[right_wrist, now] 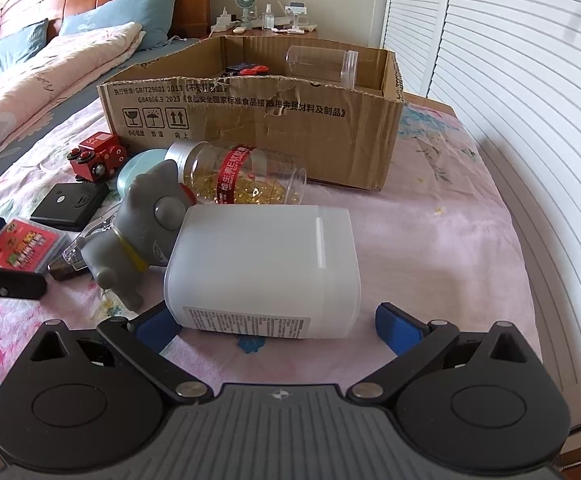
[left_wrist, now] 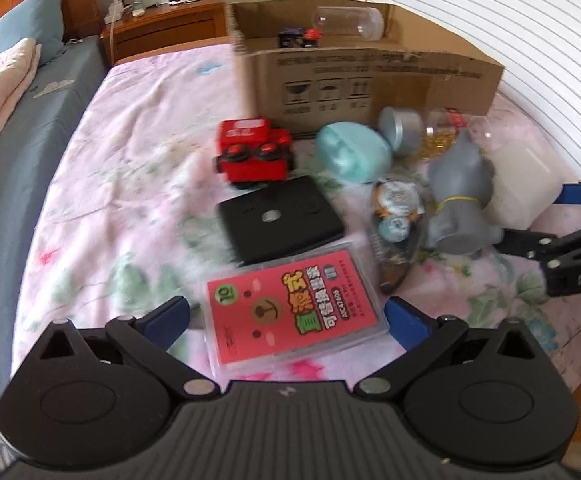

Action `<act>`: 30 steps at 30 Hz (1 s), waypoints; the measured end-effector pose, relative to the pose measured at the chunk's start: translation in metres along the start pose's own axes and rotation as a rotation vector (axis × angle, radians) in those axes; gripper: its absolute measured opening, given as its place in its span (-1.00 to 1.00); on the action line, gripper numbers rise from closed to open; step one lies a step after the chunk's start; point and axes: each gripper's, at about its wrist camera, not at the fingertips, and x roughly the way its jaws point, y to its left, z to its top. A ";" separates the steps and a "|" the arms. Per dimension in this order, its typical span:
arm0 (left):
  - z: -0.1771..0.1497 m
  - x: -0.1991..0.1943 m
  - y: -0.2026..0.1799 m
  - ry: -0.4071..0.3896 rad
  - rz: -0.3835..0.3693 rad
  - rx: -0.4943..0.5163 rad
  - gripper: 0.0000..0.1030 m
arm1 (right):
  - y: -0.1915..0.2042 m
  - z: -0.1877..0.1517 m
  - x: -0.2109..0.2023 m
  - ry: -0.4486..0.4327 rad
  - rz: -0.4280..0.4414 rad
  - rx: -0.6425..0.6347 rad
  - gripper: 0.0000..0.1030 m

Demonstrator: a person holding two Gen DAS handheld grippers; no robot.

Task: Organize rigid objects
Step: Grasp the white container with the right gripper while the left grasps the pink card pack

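Note:
My left gripper [left_wrist: 286,318] is open at the bottom of the left wrist view, its blue fingertips [left_wrist: 166,316] on either side of the near end of a red card box in a clear case [left_wrist: 290,312]. My right gripper [right_wrist: 276,326] is open too, straddling a white plastic bottle [right_wrist: 262,272] that lies on its side on the bed. Behind stand a red toy truck [left_wrist: 254,152], a black square box [left_wrist: 282,220], a teal egg-shaped case [left_wrist: 352,152], a grey cat figure [right_wrist: 142,232] and a capsule bottle [right_wrist: 242,176]. Whether any finger touches its object is unclear.
An open cardboard box [right_wrist: 250,120] sits at the back of the floral bedspread with a clear jar [right_wrist: 322,64] and a small toy inside. A plastic toy packet [left_wrist: 396,216] lies beside the cat. Pillows [right_wrist: 102,36] are at the left, white shutter doors [right_wrist: 510,80] at the right, a nightstand [left_wrist: 162,20] beyond.

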 end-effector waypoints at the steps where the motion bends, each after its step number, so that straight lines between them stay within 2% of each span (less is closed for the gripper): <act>1: -0.001 -0.001 0.006 0.001 0.010 -0.015 0.99 | 0.000 0.000 0.000 -0.001 0.002 -0.003 1.00; 7: -0.002 -0.003 0.021 0.012 0.058 -0.085 0.99 | 0.000 0.003 -0.001 0.033 0.000 -0.001 1.00; 11: 0.004 0.001 0.014 0.022 0.066 -0.105 0.98 | 0.004 0.009 -0.006 0.008 0.006 -0.006 1.00; 15: 0.008 0.005 0.006 0.011 0.043 -0.079 0.98 | 0.007 0.020 -0.004 0.003 0.012 -0.013 1.00; 19: 0.010 0.005 -0.001 -0.010 -0.040 -0.013 0.97 | 0.013 0.025 0.001 0.016 0.039 -0.037 1.00; 22: 0.008 0.006 -0.001 -0.014 -0.010 0.012 0.98 | 0.014 0.027 0.000 0.020 0.029 -0.059 1.00; 26: 0.006 0.005 0.005 -0.010 0.008 -0.016 0.97 | 0.013 0.031 0.000 0.040 0.005 -0.043 1.00; 30: 0.004 0.001 0.008 -0.003 0.018 -0.002 0.97 | 0.017 0.033 0.001 0.067 -0.036 -0.058 1.00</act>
